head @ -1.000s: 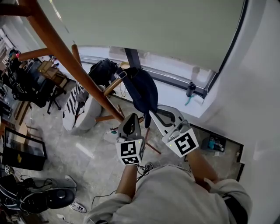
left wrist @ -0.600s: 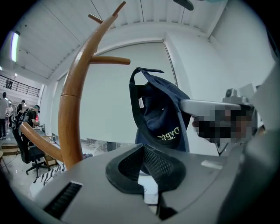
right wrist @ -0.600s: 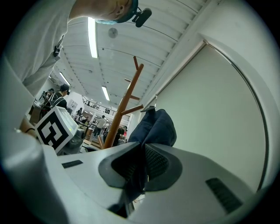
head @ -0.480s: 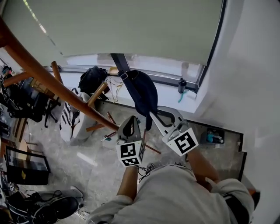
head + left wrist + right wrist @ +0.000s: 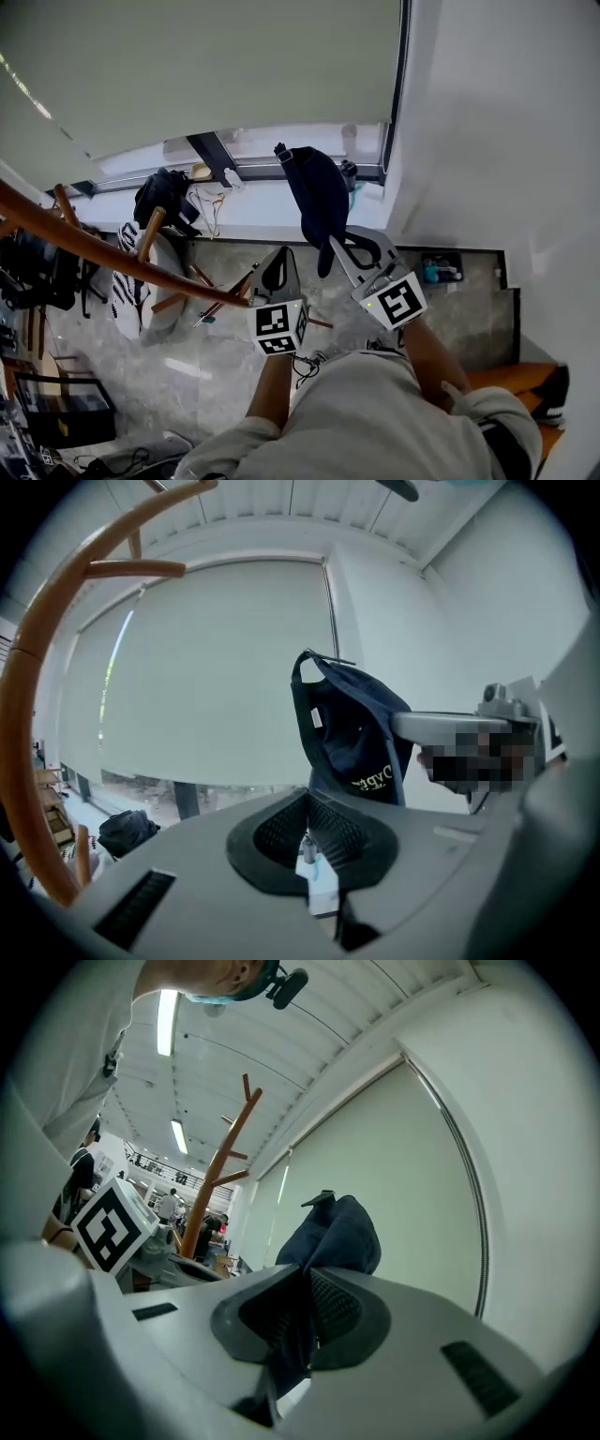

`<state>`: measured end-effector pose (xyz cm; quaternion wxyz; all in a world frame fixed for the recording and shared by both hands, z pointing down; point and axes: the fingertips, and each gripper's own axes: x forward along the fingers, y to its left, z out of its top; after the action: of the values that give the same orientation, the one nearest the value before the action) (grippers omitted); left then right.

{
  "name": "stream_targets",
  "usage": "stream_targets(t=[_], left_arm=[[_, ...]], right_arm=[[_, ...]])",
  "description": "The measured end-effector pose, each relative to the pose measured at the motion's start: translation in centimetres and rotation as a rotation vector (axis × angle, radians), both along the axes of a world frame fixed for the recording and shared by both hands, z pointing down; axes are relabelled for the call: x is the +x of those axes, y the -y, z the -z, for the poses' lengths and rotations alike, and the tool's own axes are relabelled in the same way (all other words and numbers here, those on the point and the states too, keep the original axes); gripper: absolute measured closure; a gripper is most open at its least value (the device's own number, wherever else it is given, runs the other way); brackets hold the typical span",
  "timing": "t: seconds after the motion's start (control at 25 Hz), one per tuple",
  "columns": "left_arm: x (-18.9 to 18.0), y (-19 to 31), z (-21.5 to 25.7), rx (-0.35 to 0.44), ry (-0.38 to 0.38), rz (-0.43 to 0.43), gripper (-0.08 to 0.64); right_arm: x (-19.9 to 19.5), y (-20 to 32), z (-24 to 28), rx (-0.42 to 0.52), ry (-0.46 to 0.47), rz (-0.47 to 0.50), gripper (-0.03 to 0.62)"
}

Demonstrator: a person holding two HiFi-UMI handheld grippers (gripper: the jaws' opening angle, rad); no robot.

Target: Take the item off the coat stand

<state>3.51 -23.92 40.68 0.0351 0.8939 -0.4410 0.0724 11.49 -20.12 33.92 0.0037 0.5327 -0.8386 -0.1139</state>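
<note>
A navy cap (image 5: 319, 190) with pale lettering hangs in the air in front of the window blind, clear of the wooden coat stand (image 5: 103, 253). My right gripper (image 5: 349, 246) is shut on the cap's lower edge; dark cloth (image 5: 330, 1238) runs down between its pads (image 5: 330, 1305). The left gripper (image 5: 277, 270) is just to the left of it, shut, with nothing in it. In the left gripper view the cap (image 5: 354, 731) hangs ahead, the right gripper (image 5: 452, 726) reaches in from the right and the left gripper's own tips (image 5: 307, 808) meet. The stand's pole (image 5: 217, 1171) rises at the left in the right gripper view.
A black bag (image 5: 161, 192), a pale hat (image 5: 202, 183) and a striped garment (image 5: 127, 281) hang on the stand's lower pegs. A white wall (image 5: 497, 141) is close on the right. A bottle (image 5: 349, 172) stands on the window sill, and cables lie on the floor.
The cap has come away from the stand's peg, to the right, with the right gripper still shut on it. The stand now lies further left in the head view.
</note>
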Motion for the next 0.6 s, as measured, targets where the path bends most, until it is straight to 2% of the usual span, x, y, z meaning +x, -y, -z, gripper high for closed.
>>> stream_targets(t=[0.2,0.32,0.6], left_arm=[[4.3,-0.3,0.0,-0.004,0.009,-0.098,0.549],[6.6,-1.0,0.5,0.002,0.003,-0.148,0.549],[10.5,-3.2,1.3,0.025,-0.025,-0.230,0.549]], right_arm=[[4.2,-1.5,-0.3,-0.011,-0.010,-0.109,0.568],[7.0,-2.8,-0.3,-0.017,0.029,-0.182,0.568],[12.4,-6.4,-1.1,-0.022,0.049,-0.319,0.568]])
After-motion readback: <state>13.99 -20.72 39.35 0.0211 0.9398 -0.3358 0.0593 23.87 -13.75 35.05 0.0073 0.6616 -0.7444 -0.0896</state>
